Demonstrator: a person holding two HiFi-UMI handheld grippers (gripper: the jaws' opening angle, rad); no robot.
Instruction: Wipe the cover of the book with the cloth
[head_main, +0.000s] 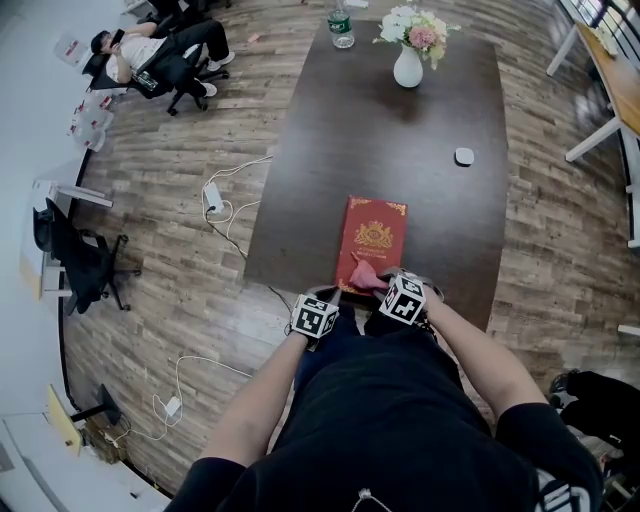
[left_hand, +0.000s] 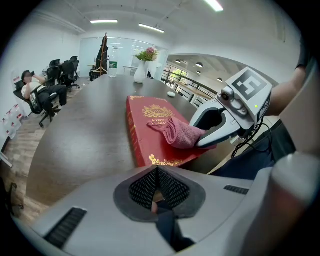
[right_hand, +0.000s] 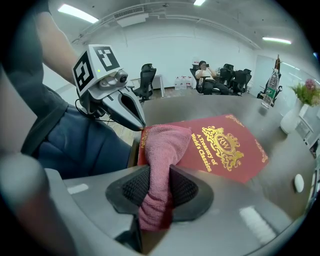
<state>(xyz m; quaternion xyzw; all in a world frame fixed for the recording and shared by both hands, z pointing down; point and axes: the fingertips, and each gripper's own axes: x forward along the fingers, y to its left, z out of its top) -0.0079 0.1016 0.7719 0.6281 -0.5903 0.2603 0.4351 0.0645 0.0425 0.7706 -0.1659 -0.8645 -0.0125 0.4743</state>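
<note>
A red book (head_main: 374, 233) with a gold crest lies flat near the front edge of the dark table (head_main: 320, 170). My right gripper (head_main: 382, 283) is shut on a pink cloth (head_main: 364, 274), whose free end rests on the near end of the cover. In the right gripper view the cloth (right_hand: 161, 147) runs from between the jaws onto the book (right_hand: 227, 150). My left gripper (head_main: 332, 295) is just left of the book's near corner, shut with nothing in it. In the left gripper view, the book (left_hand: 150, 131), cloth (left_hand: 179, 133) and right gripper (left_hand: 200, 141) lie ahead.
A white vase of flowers (head_main: 408, 62), a water bottle (head_main: 341, 28) and a small white puck (head_main: 464, 156) stand farther back on the table. On the floor to the left lie a power strip with cables (head_main: 213, 198) and an office chair (head_main: 85, 262). A person (head_main: 150, 50) sits at far left.
</note>
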